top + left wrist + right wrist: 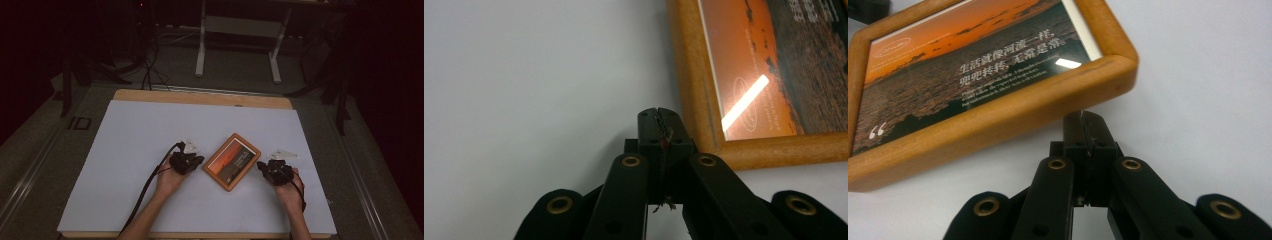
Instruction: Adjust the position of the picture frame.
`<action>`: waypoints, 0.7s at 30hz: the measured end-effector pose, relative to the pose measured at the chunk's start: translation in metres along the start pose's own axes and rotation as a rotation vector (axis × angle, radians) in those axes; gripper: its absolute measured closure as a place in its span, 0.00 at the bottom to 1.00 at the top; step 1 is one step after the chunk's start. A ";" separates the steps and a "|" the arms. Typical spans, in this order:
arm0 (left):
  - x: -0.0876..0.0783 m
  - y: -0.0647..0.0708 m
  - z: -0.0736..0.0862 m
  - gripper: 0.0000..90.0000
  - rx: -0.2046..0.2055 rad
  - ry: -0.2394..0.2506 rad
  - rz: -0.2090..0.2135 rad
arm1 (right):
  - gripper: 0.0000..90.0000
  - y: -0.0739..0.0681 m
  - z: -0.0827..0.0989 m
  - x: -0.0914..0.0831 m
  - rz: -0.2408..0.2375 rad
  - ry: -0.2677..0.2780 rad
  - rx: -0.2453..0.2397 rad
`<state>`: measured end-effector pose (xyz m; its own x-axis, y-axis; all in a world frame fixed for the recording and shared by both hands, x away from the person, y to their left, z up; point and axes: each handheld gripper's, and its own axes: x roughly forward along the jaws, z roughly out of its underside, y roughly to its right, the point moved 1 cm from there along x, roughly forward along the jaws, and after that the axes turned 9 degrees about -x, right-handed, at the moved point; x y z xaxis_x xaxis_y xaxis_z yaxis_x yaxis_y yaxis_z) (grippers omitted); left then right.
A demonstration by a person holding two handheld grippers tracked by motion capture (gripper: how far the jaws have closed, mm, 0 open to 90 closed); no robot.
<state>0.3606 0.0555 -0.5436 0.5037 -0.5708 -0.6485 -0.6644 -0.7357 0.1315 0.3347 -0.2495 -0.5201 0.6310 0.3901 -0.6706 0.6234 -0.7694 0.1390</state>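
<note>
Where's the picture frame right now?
In the high view the picture frame lies flat on the white table, turned at an angle, between the left gripper and the right gripper, both with jaws shut beside it.

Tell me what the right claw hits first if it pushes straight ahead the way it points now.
Most likely the wooden picture frame. The right claw, shut and empty, points at the frame's near edge just ahead, a thin strip of white table between them. Height is unclear.

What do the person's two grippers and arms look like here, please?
Both the left gripper and right gripper are black, with brass-coloured rivets on their linkages, ridged inner jaw faces, and a pale three-cornered plate on top. A black cable trails from the left one. The forearms are bare, no sleeves visible.
</note>
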 end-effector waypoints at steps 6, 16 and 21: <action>0.003 0.003 -0.001 1.00 0.006 -0.003 0.020 | 1.00 -0.001 -0.001 0.003 -0.004 -0.004 -0.001; 0.002 0.016 0.002 1.00 0.013 -0.040 0.086 | 1.00 0.005 0.000 0.004 0.010 -0.003 0.024; 0.002 0.038 0.008 1.00 0.034 -0.040 0.140 | 1.00 0.010 0.003 0.003 0.020 -0.011 0.037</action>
<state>0.3323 0.0296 -0.5459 0.3831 -0.6515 -0.6548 -0.7454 -0.6368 0.1973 0.3417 -0.2576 -0.5231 0.6383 0.3690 -0.6756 0.5927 -0.7956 0.1254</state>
